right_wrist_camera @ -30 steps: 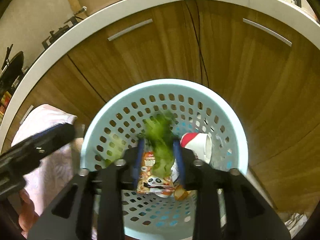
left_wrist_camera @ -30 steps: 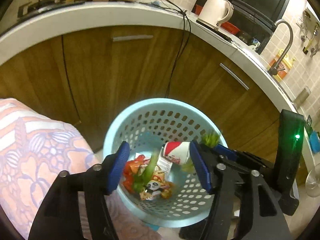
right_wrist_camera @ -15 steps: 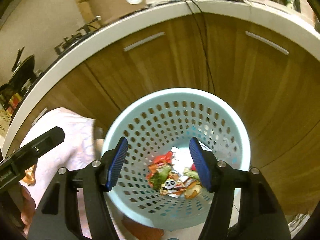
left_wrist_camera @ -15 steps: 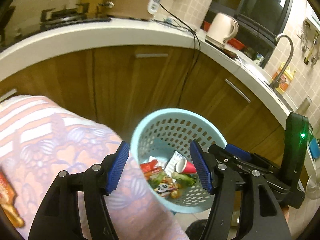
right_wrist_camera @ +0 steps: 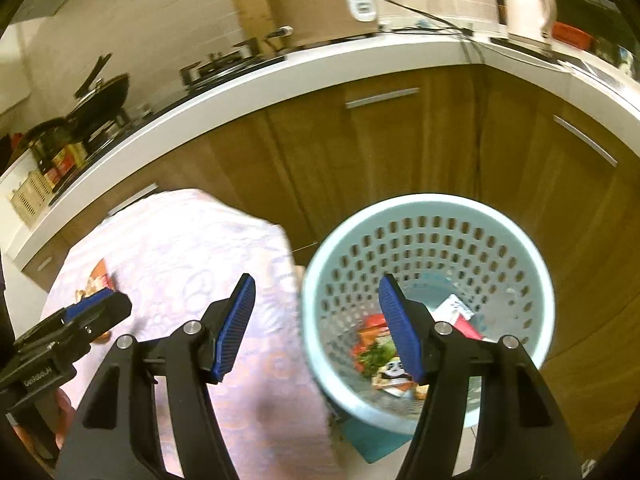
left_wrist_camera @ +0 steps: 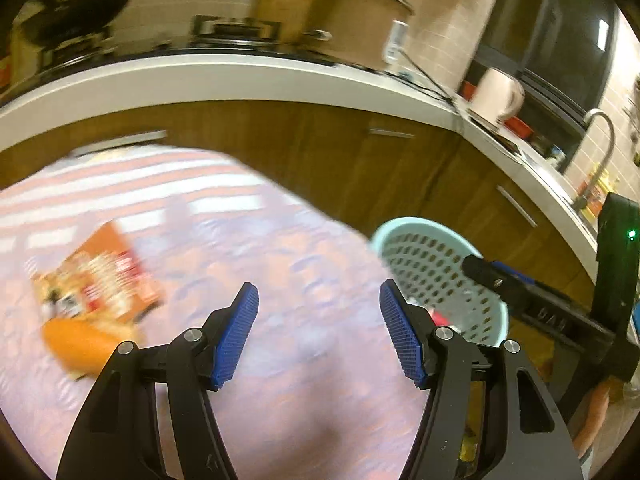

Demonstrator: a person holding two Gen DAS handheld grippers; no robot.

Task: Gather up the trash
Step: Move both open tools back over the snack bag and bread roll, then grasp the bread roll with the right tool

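My left gripper (left_wrist_camera: pixel 318 286) is open and empty above a table with a pink patterned cloth (left_wrist_camera: pixel 280 236). On the cloth to its left lie an orange and red snack packet (left_wrist_camera: pixel 100 276) and a blurred orange piece (left_wrist_camera: pixel 84 340). My right gripper (right_wrist_camera: pixel 317 280) is open and empty, over the gap between the table (right_wrist_camera: pixel 180 240) and the light blue perforated basket (right_wrist_camera: pixel 424 200). In the basket lie a panda packet (right_wrist_camera: pixel 394 370), green leaves (right_wrist_camera: pixel 374 356), red wrappers and a red and white cup (right_wrist_camera: pixel 456 314). The basket (left_wrist_camera: pixel 416 226) stands right of the left gripper.
Wooden cabinets (right_wrist_camera: pixel 380 152) under a white counter (right_wrist_camera: pixel 280 68) curve behind the basket. On the counter stand a large pot (right_wrist_camera: pixel 320 4), a kettle (left_wrist_camera: pixel 498 96), a stove with pans, cables and a sink tap (left_wrist_camera: pixel 600 136). Each gripper shows in the other's view, the left gripper (right_wrist_camera: pixel 100 304) and the right gripper (left_wrist_camera: pixel 492 276).
The right gripper let go of the green leaves, which now lie in the basket. Both grippers rose and swung left from the basket toward the table; the snack packet came into view.
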